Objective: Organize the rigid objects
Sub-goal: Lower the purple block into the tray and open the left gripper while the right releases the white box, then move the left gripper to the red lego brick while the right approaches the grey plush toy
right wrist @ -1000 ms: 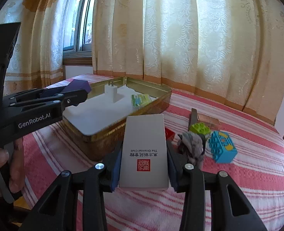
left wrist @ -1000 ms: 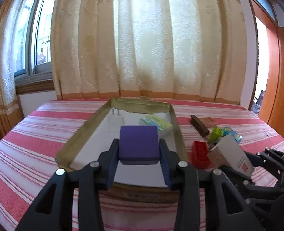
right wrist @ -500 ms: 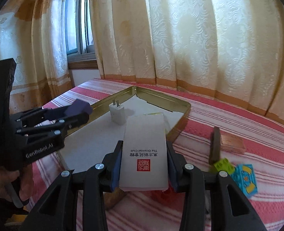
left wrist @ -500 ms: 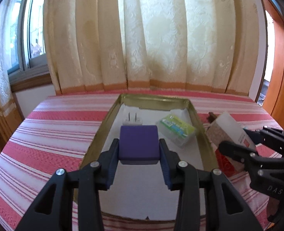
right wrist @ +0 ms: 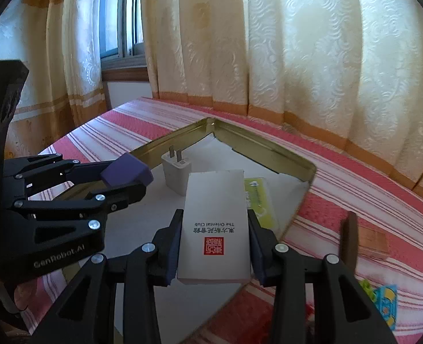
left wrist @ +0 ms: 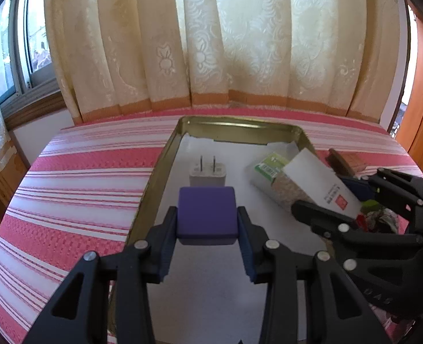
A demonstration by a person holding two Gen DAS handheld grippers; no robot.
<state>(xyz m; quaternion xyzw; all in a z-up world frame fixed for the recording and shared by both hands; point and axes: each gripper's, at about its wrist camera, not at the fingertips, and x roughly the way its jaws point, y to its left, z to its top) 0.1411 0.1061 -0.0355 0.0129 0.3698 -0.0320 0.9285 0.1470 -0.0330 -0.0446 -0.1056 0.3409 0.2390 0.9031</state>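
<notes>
Red-and-white striped woven tablecloth [left wrist: 76, 177] at far left, ribbed texture. Next, brass-coloured metal tray [left wrist: 157, 172], rectangular, rounded corners, shallow shiny walls, white liner floor. Left gripper [left wrist: 207, 223], black plastic with blue pads, clamps a purple block [left wrist: 206, 210] by its two sides: matte, squarish, soft rounded edges, paler underside, flat top face up, held over the tray's near half. Just beyond it a white charger plug [left wrist: 207, 173] stands on the liner, smooth plastic cube, two metal prongs pointing up. Further right, a clear-wrapped packet [left wrist: 264, 169] with green label lies flat in the tray, long axis angled away toward the far right corner. Right gripper [right wrist: 213, 253] squeezes a white card box [right wrist: 215, 228] (red seal stamp, "The Oriental Club" printed upside down to the camera): flat cardboard slab, matte, long axis running along the fingers, forward end over the tray near the packet. On the cloth at right, a brown wooden block [right wrist: 373, 243] beside a dark flat piece [right wrist: 347, 236]; blue and green toy bricks [right wrist: 385, 305] at the near edge, partly cut off.
</notes>
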